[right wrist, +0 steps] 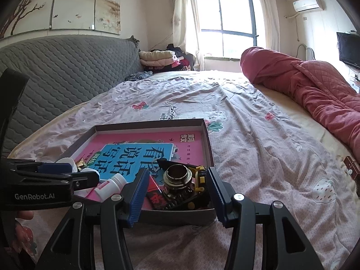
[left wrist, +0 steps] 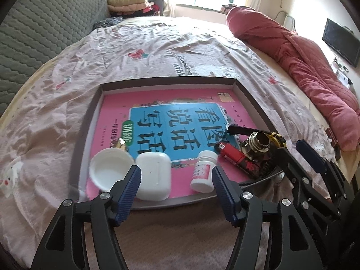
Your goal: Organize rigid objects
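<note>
Both grippers, left gripper (left wrist: 176, 187) and right gripper (right wrist: 177, 193), have released fingers, grasping nothing. At lower centre, the shallow box (left wrist: 171, 82) on the bed (left wrist: 56, 117) holds a white pill bottle (left wrist: 203, 171) and a red lighter (left wrist: 229, 151).

Two fisheye views, each looking forward along a gripper's two fingers across a bed toward a bright window (right wrist: 227, 24).

The left wrist view sits higher, tilted down, close over the shallow brown cardboard tray (left wrist: 90, 110) filling the frame's centre.

The right wrist view sits lower and more level, near the tray's (right wrist: 208, 135) right corner.

Both share the tray, the rolled red quilt (left wrist: 303, 67) at right, and the grey quilted headboard (right wrist: 67, 67) at left.
</note>
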`<state>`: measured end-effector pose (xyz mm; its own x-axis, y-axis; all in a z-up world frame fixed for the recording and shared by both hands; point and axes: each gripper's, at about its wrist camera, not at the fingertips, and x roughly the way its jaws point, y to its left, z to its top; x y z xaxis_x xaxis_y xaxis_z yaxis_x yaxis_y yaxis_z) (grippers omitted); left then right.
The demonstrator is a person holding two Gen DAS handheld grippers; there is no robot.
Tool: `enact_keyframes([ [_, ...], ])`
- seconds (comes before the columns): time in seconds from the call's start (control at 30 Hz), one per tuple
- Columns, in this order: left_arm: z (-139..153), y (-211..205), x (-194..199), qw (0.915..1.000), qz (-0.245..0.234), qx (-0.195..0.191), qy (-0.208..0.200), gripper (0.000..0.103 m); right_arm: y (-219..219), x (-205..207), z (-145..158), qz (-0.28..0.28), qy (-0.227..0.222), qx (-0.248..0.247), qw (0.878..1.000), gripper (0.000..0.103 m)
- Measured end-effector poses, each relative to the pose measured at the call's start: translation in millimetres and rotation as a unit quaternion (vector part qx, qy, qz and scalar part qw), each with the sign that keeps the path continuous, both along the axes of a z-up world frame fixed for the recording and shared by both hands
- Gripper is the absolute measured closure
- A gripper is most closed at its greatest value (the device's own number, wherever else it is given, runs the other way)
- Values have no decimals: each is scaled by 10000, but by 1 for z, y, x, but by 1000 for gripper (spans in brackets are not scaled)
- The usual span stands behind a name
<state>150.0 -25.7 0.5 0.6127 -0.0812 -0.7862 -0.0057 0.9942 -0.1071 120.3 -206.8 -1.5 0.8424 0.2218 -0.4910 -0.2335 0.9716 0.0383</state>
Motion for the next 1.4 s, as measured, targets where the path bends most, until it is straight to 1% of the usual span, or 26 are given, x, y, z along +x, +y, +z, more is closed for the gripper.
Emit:
enact_keyframes([
  [0.2,7,10,-15,9999,90,3,-103,33,4,-15,8,-69,-86,0,9999,51],
  [0.37,17,14,-28,9996,132,31,-239,28,10,-28,14,-114,-121,-39,9999,51],
  [0.5,25,19,-39,9991,212,71,-361,28,15,-38,22,-156,-181,-58,9997,51],
  [0.6,29,23,-49,9986,285,95,-437,27,17,-47,26,-172,-148,24,9997,51],
  [0.77,33,31,-65,9973,512,238,-478,27,21,-58,28,-211,-75,6,9997,51],
  [0.87,32,37,-75,9970,602,226,-421,27,25,-65,28,-199,-65,-158,9997,51],
  [0.93,33,39,-83,9963,657,308,-463,27,27,-71,28,-167,-55,-214,9996,51],
  [1.0,33,43,-90,9961,715,276,-446,27,30,-77,28,-142,-15,-265,9995,51],
  [1.13,31,45,-101,9957,814,211,-396,27,36,-85,25,-132,150,-310,9993,51],
  [1.4,24,43,-120,9964,791,168,-245,27,37,-98,15,-221,459,-264,9984,51],
])
